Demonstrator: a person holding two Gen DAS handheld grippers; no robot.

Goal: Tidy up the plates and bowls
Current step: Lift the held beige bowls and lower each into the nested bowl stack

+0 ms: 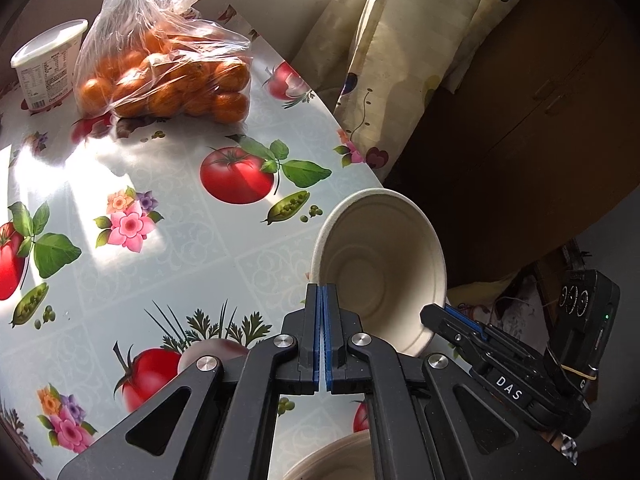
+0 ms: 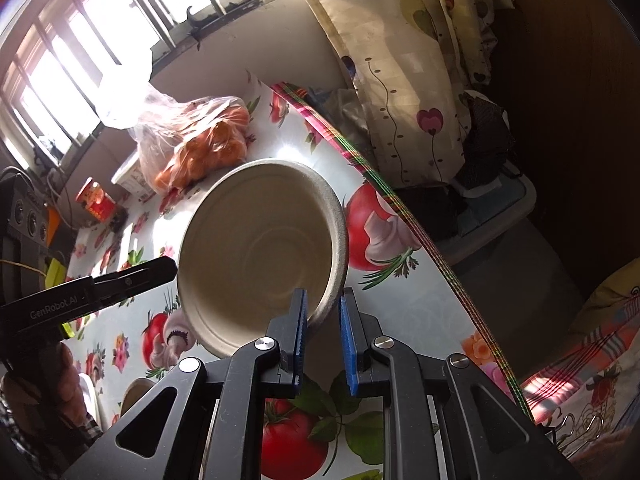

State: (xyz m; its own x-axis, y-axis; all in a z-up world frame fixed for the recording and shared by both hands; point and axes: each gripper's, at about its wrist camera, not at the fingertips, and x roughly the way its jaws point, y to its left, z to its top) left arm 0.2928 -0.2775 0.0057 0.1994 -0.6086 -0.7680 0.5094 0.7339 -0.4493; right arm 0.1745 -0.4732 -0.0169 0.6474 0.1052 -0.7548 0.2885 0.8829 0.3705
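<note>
My right gripper [image 2: 323, 322] holds 1 pale bowl [image 2: 260, 256] tilted above the table, and my left gripper [image 1: 323, 312] is pressed closed on nothing.

Going left to right in the left wrist view, I see a white lidded tub [image 1: 48, 60] at the far edge of the fruit-print tablecloth [image 1: 160, 208], a clear bag of oranges [image 1: 168, 76] just beside it, then my left gripper with its blue pads together, then the bowl [image 1: 380, 264] tipped on its side with its opening toward me, and my right gripper [image 1: 448, 320] at the bowl's lower right rim. In the right wrist view, the bowl's rim sits between my right gripper's 2 fingers, which clamp it. The rim of 1 more pale dish [image 1: 332, 458] shows below my left gripper.
</note>
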